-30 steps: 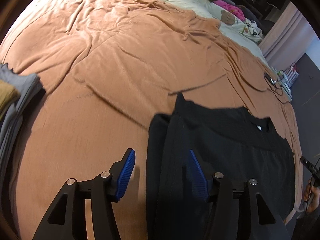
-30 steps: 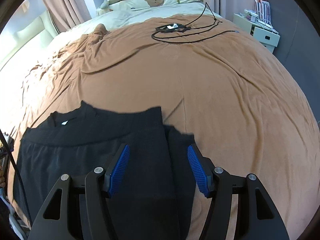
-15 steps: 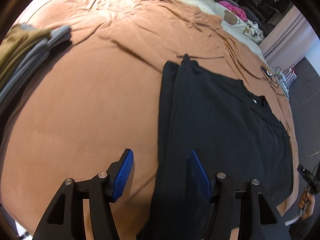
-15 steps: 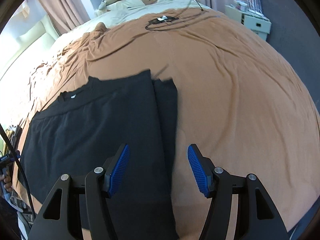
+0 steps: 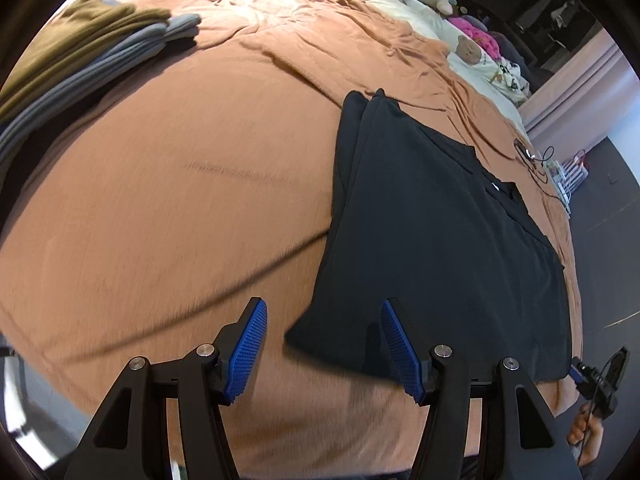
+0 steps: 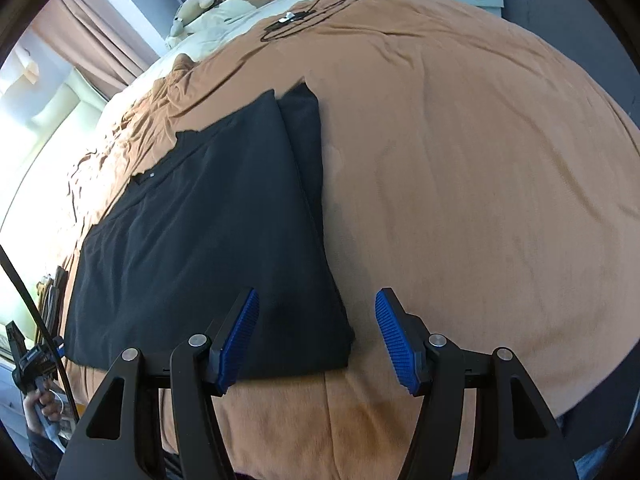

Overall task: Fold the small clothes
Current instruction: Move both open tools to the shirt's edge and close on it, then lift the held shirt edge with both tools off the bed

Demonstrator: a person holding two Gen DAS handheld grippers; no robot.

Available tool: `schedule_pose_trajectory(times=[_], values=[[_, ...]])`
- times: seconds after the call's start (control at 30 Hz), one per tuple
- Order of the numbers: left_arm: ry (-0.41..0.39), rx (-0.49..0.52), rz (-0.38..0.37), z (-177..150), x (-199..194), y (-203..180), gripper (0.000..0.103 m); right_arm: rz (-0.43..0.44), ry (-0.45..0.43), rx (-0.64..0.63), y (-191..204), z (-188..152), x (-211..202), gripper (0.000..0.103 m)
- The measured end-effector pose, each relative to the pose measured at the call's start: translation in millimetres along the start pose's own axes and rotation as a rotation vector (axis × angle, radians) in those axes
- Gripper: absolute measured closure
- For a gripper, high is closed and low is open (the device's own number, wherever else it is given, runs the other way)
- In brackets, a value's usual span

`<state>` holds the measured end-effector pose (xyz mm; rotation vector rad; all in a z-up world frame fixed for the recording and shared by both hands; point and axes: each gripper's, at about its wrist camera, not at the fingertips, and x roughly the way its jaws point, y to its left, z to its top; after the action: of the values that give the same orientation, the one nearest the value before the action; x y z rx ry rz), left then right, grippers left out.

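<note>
Both my grippers, left gripper (image 5: pixel 323 346) and right gripper (image 6: pixel 316 338), gape empty over the black shirt (image 6: pixel 208 240); thin hem corners might slip, wrecking the fold.

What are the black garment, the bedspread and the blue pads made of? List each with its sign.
Black garment: matte soft knit, probably cotton; it lies limp with soft folds.
Bedspread: brown brushed or velvety fabric; faint nap streaks and creases.
Blue pads: ribbed rubber or plastic; which one is unclear.
</note>
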<state>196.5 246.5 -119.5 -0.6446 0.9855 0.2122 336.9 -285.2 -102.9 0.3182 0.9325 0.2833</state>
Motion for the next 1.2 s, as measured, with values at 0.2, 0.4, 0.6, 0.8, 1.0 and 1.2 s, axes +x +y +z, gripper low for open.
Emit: schedule_pose_trajectory(times=[0.2,0.4,0.6,0.8,1.0,1.2], values=[[-0.019,-0.065,-0.044,-23,-10,8,0.041,-0.021,0.003,0.012,-2,-18,2,0.088],[-0.04,-0.124,-0.104,-41,-10,11,0.041,-0.075,0.012,0.057,-10,-29,1,0.089],[-0.073,-0.191,-0.171,-44,-2,13,0.041,-0.06,-0.048,0.08,0,-38,-26,0.088],[-0.091,-0.247,-0.21,-37,8,9,0.042,-0.031,-0.128,0.022,33,-47,-50,0.088],[-0.12,-0.286,-0.237,-33,17,15,0.045,0.014,-0.113,-0.097,87,-53,-37,0.088],[-0.137,-0.331,-0.245,-31,23,28,0.082,0.094,-0.098,-0.225,144,-54,-11,0.088]])
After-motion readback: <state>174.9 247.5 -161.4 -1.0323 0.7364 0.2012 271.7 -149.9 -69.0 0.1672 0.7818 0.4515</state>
